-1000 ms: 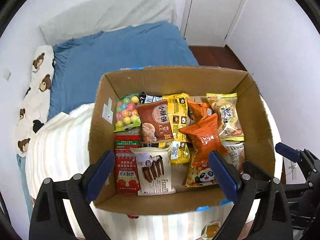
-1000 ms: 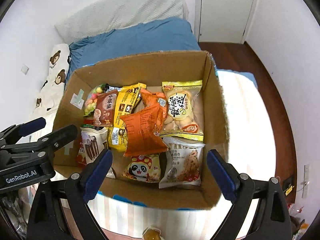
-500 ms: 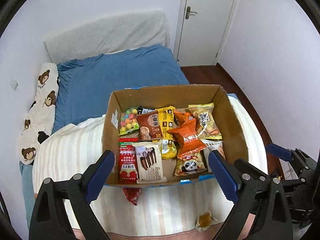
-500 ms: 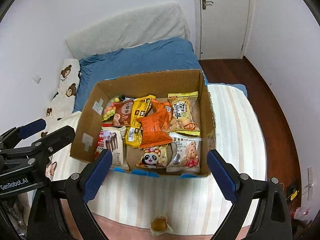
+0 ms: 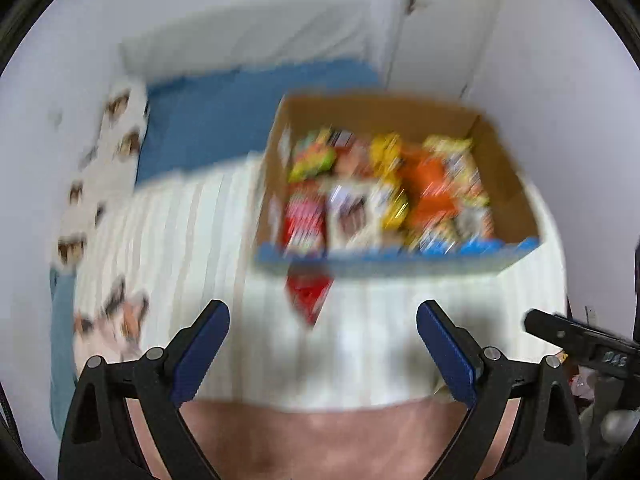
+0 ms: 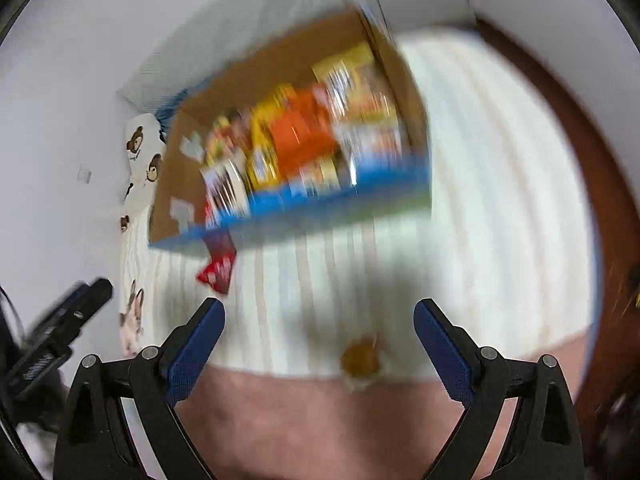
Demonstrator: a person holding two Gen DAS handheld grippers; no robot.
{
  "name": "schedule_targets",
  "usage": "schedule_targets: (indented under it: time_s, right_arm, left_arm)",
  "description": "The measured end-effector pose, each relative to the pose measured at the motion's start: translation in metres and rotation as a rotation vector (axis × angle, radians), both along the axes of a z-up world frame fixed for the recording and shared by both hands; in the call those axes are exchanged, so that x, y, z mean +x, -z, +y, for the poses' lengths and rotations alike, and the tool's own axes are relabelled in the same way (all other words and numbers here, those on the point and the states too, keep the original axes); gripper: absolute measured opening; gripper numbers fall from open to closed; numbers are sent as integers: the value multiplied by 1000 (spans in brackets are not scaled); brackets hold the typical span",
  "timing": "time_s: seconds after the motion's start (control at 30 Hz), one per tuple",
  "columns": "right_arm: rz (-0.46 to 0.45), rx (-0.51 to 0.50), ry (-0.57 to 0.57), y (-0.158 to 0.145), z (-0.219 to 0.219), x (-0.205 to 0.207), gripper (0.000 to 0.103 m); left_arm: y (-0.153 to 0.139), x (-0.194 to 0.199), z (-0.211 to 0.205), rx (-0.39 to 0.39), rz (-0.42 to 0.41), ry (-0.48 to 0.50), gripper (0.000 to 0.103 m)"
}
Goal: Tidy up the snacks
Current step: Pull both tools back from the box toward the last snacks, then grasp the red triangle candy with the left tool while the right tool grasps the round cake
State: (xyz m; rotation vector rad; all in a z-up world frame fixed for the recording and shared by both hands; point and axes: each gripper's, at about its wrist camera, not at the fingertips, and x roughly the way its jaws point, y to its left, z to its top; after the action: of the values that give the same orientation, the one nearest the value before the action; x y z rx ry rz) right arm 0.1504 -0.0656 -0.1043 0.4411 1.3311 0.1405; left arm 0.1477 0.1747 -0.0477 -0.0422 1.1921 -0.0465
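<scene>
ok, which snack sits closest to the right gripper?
The small amber wrapped snack, alone on the striped blanket's near edge, between the open right gripper's fingers. The red packet lies farther, by the box.

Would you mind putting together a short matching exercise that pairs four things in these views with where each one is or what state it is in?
Things:
1. cardboard box
2. red packet
3. round amber snack
4. left gripper

Place or state:
A. lying alone near the blanket's near edge
B. open, holding nothing
C. sticking out from under the box's front
D. filled with snack packets

Pairs: 1-D, 2-C, 3-A, 4-B
</scene>
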Motion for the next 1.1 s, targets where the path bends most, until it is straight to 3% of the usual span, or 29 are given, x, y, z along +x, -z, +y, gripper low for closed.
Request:
schedule_targets:
  time_s: [0.17,0.33,0.6,0.67,0.73,0.77,0.93,1.1]
  right_arm:
    - [153,78,90,70,-6,-24,97]
    - [236,92,113,123,2,-33,76]
    - [238,11,91,143,19,-35,60]
    - [234,-4,80,142,23,-36,58]
    - [233,-11,71,143,25,-37,57]
    - [232,-12,69,144,26,-37,57]
    - [222,-33,42,143,36,-33,57]
    - [211,-44,-16,137,48,-37,56]
  left_arm:
    - [56,-1,27,-18,124,-95,96]
    - [86,13,32,-24,176,-120,96]
    - [140,61,9,-27,267,-59,96]
    - [151,69,1,-32,272,-38,86]
    - [159,72,-5,-37,286,-14,50]
    - [164,73,-7,-26,295,-6,45]
    - [165,62,-5,-15,256,-5,40]
    - [161,18,-5,-23,265,6,40]
